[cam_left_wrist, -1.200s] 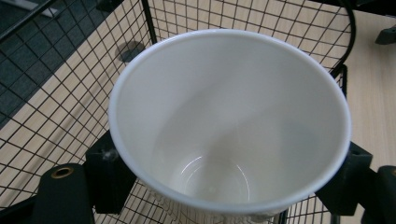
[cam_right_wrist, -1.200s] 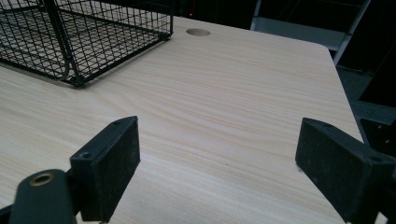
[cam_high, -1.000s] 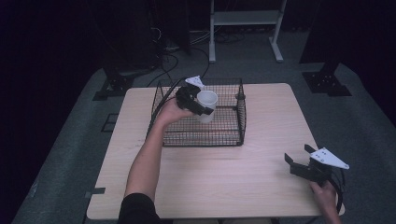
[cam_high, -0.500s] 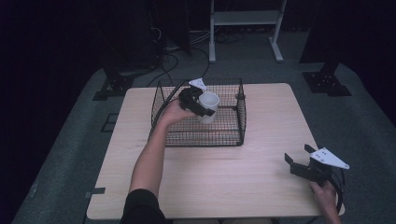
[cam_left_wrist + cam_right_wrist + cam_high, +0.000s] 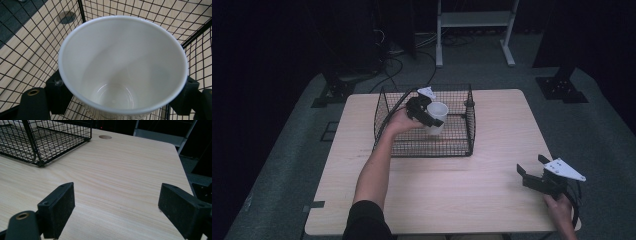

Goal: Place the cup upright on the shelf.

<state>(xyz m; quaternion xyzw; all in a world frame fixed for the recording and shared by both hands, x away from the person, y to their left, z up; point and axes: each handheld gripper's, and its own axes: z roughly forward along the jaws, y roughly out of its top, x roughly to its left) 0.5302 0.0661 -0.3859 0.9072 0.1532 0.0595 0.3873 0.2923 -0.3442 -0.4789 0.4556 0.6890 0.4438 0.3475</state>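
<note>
A pale wooden table point(image 5: 492, 200) with rounded corners stands on a grey carpeted floor point(image 5: 287, 165) in a dark room. Behind it, cables point(image 5: 397, 60) trail across the floor near a white metal stand point(image 5: 474, 20), and black stand bases sit at both sides. A round hole point(image 5: 105, 137) is cut into the tabletop near its far edge. On the far half of the table rests a black wire basket point(image 5: 462, 147), open at the top.

The left gripper point(image 5: 432, 116) reaches over the basket from the person's left hand point(image 5: 399, 121), and its jaws are clamped on a white cup point(image 5: 437, 114), one pad pressing on each side of the cup's wall just under the rim. The cup is held within the basket, toward its far side; whether its base touches the mesh cannot be told.

The cup point(image 5: 122, 65) is plain white, smooth and glossy inside, wider at the round rim than at the bottom, upright and empty.

The right gripper point(image 5: 534, 172) sits low over the near right corner of the table, well apart from the basket, its jaws spread wide with nothing between them.
</note>
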